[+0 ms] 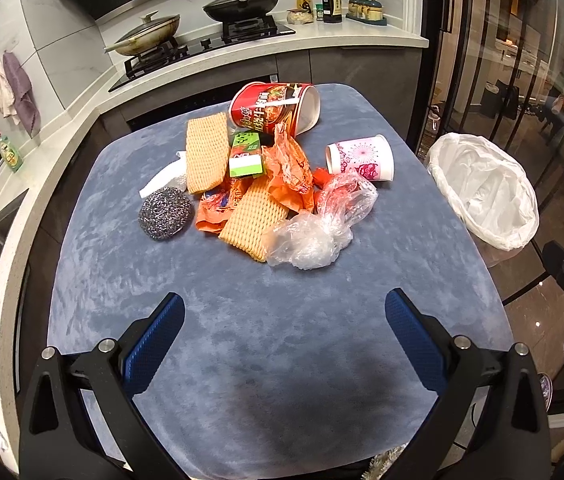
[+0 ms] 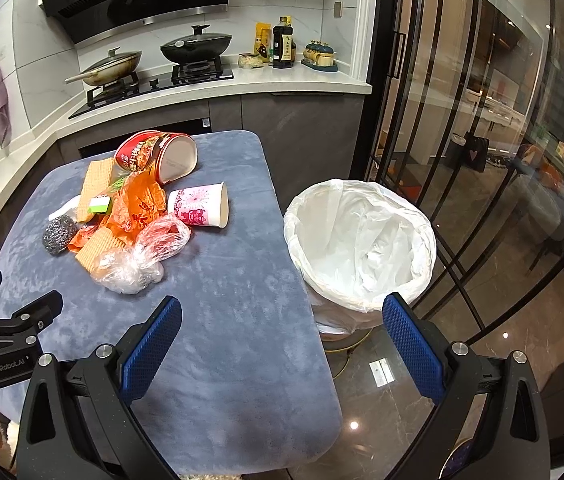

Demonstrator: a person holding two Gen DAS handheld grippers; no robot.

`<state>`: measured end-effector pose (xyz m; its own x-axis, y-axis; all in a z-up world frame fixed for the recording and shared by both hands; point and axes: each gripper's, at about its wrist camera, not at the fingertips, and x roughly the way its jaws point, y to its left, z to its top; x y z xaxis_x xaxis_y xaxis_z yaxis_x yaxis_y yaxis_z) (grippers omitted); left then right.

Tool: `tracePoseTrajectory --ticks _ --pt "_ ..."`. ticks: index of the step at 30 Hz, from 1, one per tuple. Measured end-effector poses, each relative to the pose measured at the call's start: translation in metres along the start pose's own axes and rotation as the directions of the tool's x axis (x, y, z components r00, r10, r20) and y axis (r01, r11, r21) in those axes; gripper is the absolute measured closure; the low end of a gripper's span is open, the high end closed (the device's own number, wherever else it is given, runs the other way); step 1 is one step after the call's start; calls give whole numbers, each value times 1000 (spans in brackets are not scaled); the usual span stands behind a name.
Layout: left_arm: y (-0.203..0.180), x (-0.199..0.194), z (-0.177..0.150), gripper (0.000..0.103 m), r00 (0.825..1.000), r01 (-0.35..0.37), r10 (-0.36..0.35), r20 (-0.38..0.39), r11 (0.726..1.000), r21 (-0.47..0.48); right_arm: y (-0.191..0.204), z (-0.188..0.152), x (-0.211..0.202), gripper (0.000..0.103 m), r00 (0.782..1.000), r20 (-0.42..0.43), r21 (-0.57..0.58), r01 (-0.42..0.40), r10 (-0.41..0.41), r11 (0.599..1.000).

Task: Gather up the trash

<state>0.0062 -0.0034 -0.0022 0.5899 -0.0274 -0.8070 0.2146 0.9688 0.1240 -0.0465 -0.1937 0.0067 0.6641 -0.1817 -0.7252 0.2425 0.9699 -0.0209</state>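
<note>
Both grippers gape wide, empty: left gripper (image 1: pixel 285 316) faces the trash pile (image 1: pixel 266 176) straight ahead mid-worktop (image 1: pixel 242 340); right gripper (image 2: pixel 282 320) hangs off the worktop's right edge, nearer the lined bin (image 2: pixel 361 240). Nearest piece is the clear plastic bag (image 1: pixel 317 224); pink cup (image 1: pixel 361 158) lies on its side, mouth toward bin, nothing blocking.

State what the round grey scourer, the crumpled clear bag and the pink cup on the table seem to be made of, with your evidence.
Scourer: probably coiled steel wire, since it glints in tangled silvery strands.
Clear bag: thin plastic film, see-through, glossy and creased.
Pink cup: likely paper, with a matte printed wall and plain white inside; a plastic coating cannot be ruled out.
</note>
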Motion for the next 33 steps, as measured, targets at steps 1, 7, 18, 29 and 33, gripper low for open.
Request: tracePoseTrajectory --ticks 1,7,18,29,33 --pt "0 0 0 7 1000 0 0 -2 1000 1 0 0 0 7 1000 -1 0 -1 1 1000" --pt "-1 2 0 7 1000 2 -2 -7 1000 0 -1 0 2 7 1000 -1 0 -2 2 1000" --pt "-2 6 1 7 1000 2 -2 -14 1000 -2 0 -1 2 7 1000 -3 0 0 0 1000" --pt "-3 6 1 7 1000 0 0 -14 1000 -5 -1 0 3 7 1000 -4 -1 -1 1 1000" --pt "-5 7 1 7 1000 0 0 -13 1000 -10 -1 0 2 7 1000 -6 0 0 0 1000"
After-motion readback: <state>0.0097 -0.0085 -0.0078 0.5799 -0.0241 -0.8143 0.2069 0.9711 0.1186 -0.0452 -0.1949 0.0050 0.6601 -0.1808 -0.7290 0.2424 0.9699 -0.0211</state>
